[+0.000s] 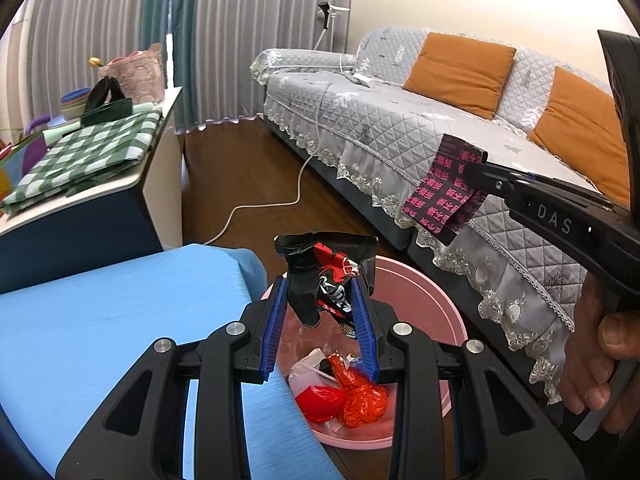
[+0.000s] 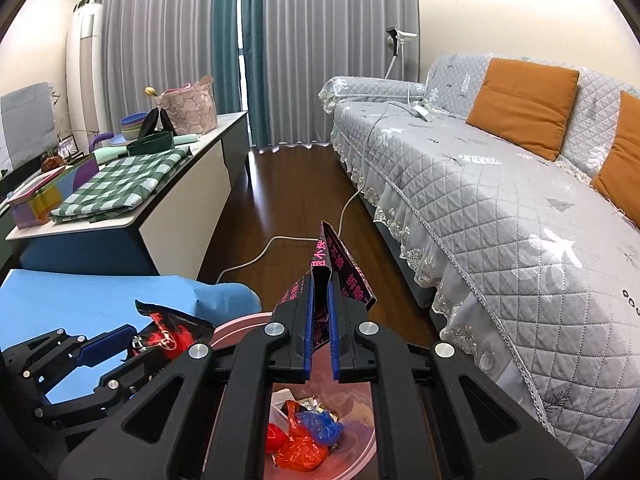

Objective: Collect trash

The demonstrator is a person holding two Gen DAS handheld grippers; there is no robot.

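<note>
The left gripper has its fingers partly closed on a crumpled black and red snack wrapper, which hangs directly above the pink trash bin. The right gripper has its fingers almost together, pinching a flat dark wrapper with pink characters. This one stands upright over the far rim of the same bin. So both wrappers have the bin below them, and the left one is more central over the red bags already inside. I judge that a release is enough.
</note>
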